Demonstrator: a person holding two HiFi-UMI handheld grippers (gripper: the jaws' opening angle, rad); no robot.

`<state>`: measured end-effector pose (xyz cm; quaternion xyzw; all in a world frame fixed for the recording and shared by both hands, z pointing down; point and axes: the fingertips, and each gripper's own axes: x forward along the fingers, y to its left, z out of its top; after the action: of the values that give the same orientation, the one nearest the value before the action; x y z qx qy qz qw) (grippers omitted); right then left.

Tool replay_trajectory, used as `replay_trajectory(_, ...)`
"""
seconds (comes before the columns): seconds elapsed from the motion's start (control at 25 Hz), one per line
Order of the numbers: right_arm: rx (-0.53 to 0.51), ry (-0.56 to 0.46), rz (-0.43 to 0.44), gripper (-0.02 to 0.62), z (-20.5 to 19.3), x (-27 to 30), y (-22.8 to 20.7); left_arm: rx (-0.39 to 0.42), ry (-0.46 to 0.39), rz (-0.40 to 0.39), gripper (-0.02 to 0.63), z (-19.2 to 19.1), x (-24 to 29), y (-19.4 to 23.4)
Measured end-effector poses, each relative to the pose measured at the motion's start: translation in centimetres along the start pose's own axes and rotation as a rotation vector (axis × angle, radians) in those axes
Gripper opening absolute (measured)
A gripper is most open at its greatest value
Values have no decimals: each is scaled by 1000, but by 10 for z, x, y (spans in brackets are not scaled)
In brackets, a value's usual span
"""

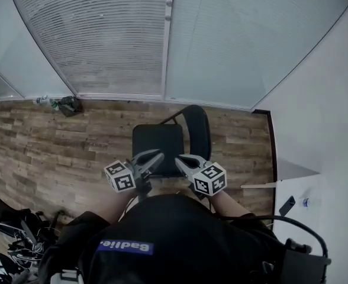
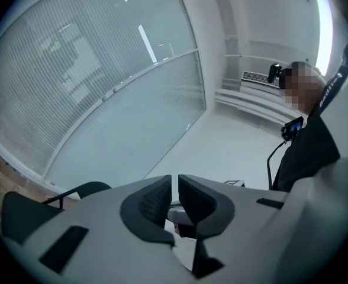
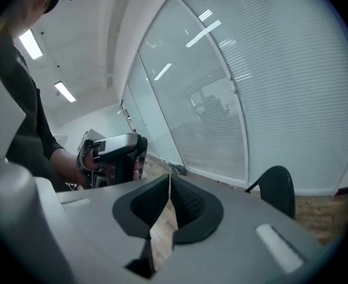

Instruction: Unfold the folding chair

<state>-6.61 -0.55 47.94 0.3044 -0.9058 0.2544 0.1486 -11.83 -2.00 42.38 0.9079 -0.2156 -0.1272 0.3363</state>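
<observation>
1 folding chair [image 1: 157, 145] standing open, facing left in head view, left tool [image 1: 155, 156], right tool [image 1: 181, 158] clenched, empty

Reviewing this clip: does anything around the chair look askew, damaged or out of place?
Nothing stands out. The folding chair stands open and upright on the wood floor. The left tool and right tool are both shut and empty.

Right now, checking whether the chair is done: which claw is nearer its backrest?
Right. In the head view the right claw hangs close beside the backrest; the left claw is over the seat, farther off. Neither holds anything.
</observation>
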Motion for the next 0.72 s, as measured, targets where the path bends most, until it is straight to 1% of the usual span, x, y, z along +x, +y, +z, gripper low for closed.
replay_trajectory(0.12,-53,-72,25,5,27,-2,16,66,-18,27,17,21,-2,-21)
replay_trajectory(0.24,-92,-137,47,3,52,-4,33,157,-24,54,6,40,-4,-40)
replay_trajectory(0.32,-124,-181,51,2,69,-8,43,238,-20,98,6,50,-5,-47)
replay_trajectory(0.44,-166,-241,46,2,88,-15,55,374,-4,201,6,61,-9,-53)
replay_trajectory(0.52,-175,-275,45,2,95,-20,60,435,0,227,5,62,-10,-58)
replay_trajectory(0.6,-175,-301,44,2,99,-22,62,457,5,233,6,60,-11,-60)
replay_trajectory(0.72,-172,-321,33,2,101,-22,63,453,16,237,5,55,-11,-59)
